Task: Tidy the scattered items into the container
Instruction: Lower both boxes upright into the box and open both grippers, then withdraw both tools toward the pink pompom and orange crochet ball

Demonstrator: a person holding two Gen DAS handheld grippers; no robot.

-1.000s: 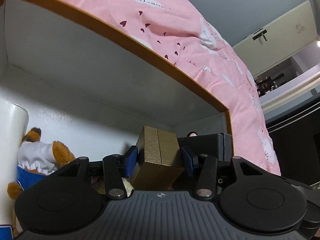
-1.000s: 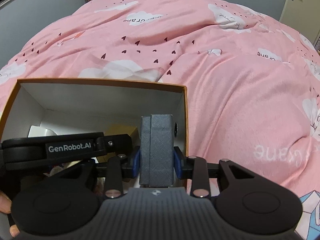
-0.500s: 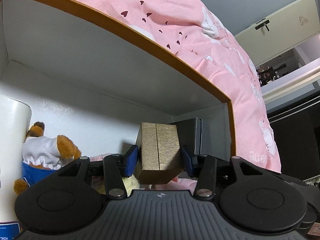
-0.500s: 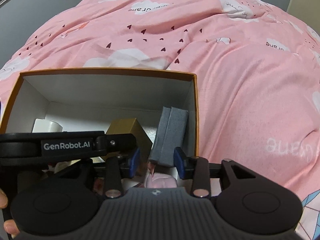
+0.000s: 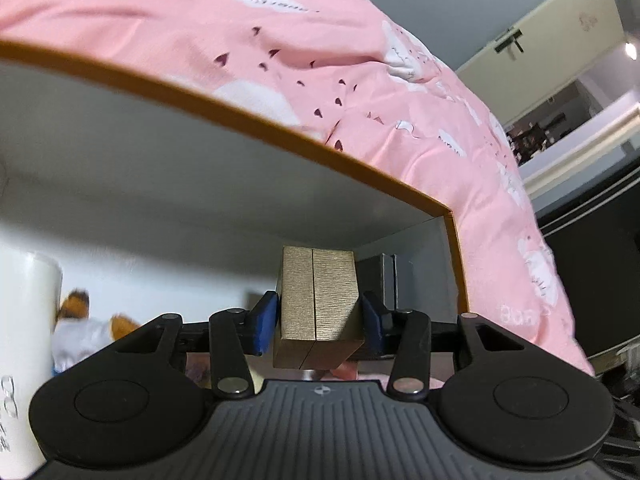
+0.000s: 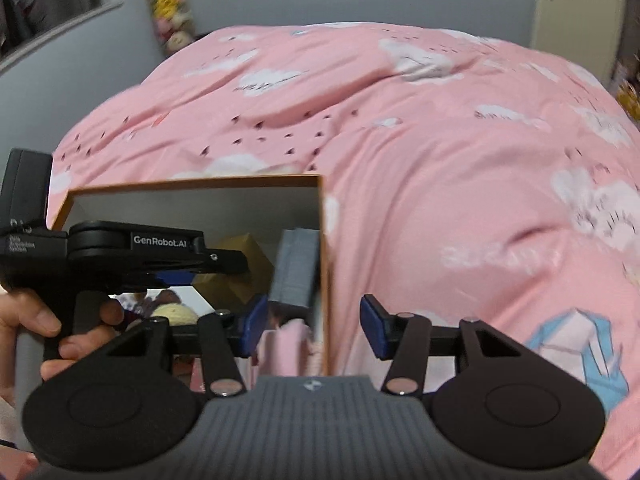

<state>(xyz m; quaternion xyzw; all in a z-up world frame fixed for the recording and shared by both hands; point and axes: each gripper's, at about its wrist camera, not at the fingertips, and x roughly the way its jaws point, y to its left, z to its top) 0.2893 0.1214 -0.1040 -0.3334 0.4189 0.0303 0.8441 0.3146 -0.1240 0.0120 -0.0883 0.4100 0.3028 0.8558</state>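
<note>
The container is an orange-rimmed cardboard box (image 5: 360, 178) with white inner walls, lying on a pink duvet; it also shows in the right wrist view (image 6: 192, 198). My left gripper (image 5: 318, 318) is inside it, shut on a gold box (image 5: 316, 304) held just above the contents. A grey box (image 5: 387, 280) leans against the box's right wall; it shows in the right wrist view too (image 6: 296, 266). My right gripper (image 6: 314, 322) is open and empty, raised over the box's right wall. The gold box (image 6: 240, 264) shows beside the left gripper's body (image 6: 132, 250).
Inside the box are a white cup (image 5: 24, 332), a brown teddy in white and blue (image 5: 86, 320), a yellowish soft item (image 6: 176, 314) and something pink (image 6: 288, 344). The pink duvet (image 6: 460, 200) spreads right and beyond. A blue-and-white paper shape (image 6: 580, 344) lies at right.
My right gripper let go of the grey box, which now leans on the box's right wall, then opened wide and pulled back and up. My left gripper keeps the gold box, slightly shifted.
</note>
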